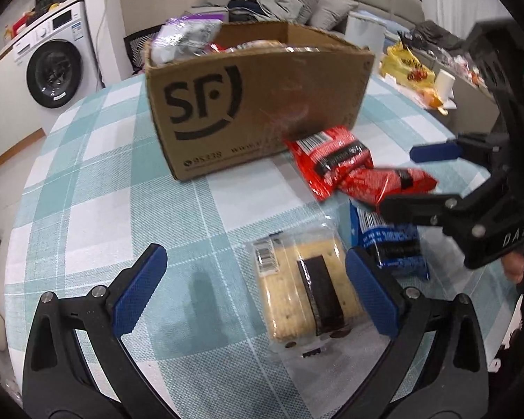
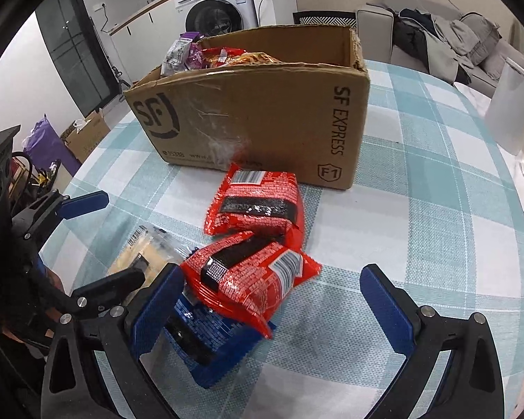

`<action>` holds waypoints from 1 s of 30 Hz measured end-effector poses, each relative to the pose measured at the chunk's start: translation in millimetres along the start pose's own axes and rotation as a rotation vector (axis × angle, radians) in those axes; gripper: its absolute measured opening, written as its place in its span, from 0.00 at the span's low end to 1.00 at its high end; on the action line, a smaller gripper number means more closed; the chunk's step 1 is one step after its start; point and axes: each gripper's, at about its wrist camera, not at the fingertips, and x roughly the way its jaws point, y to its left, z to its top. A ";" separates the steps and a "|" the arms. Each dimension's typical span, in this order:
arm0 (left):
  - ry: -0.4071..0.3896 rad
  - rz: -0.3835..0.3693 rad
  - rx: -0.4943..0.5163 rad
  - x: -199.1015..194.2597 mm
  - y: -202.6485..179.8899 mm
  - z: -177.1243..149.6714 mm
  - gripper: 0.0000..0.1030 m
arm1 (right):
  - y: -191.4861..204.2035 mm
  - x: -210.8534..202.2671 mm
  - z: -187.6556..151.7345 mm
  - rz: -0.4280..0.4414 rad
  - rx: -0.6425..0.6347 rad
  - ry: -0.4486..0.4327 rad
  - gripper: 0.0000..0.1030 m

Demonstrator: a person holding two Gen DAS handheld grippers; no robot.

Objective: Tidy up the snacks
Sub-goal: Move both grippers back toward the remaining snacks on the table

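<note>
While both pairs of jaws stand wide apart and clamp nothing, here is the layout, tool first and working outward.

Left gripper [image 1: 255, 289]: spread wide, low over the table, nothing in it. The cracker pack [image 1: 307, 289] sits between its fingers, hard against the right-hand one, at about 1 o'clock from the gap's middle.

Right gripper [image 2: 274, 309]: also spread, also holding nothing. The upper red pack [image 2: 248, 279] lies between its fingers, crowding the left-hand one at about 11 o'clock.

Blue pack [image 2: 206, 335]: underneath that red one, half covered, at about 8 o'clock from the gap and touching the left-hand finger, as far as I can tell.

Second red pack [image 2: 258, 206]: further out at 12 o'clock, flat on the cloth, its near edge tucked under the upper red pack, its far edge just beside the box.

Cardboard box [image 2: 262, 118]: beyond at 12 o'clock in both views, open-topped, with several snacks already showing above its rim at the far left end.

Table [image 2: 419, 244]: checked cloth, bare to the right.

Progress: I'd call it partly done. Some snacks are boxed; four packs are out on the cloth.

Left to do: by my reading, each gripper closes on the pack between its fingers and carries it to the box, then the blue pack and the second red one.
</note>
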 end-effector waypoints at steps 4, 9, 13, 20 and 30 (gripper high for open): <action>0.028 -0.005 0.016 7.2 -5.6 -3.3 0.98 | -5.2 -3.9 -1.9 -0.014 -0.014 0.002 1.00; 0.041 -0.020 0.018 10.1 -4.4 -5.3 0.99 | -9.2 -8.2 -6.4 -0.030 -0.044 0.013 0.99; 0.051 -0.022 0.006 11.1 1.9 -5.8 0.99 | -10.9 -10.3 -6.7 -0.032 -0.040 0.008 1.00; 0.056 0.005 -0.037 14.5 23.2 -4.2 0.99 | 0.0 -6.5 -1.7 0.028 -0.013 -0.020 0.99; 0.071 -0.013 -0.019 20.7 18.1 -8.1 0.99 | -11.1 9.5 -1.9 -0.025 0.038 0.036 0.99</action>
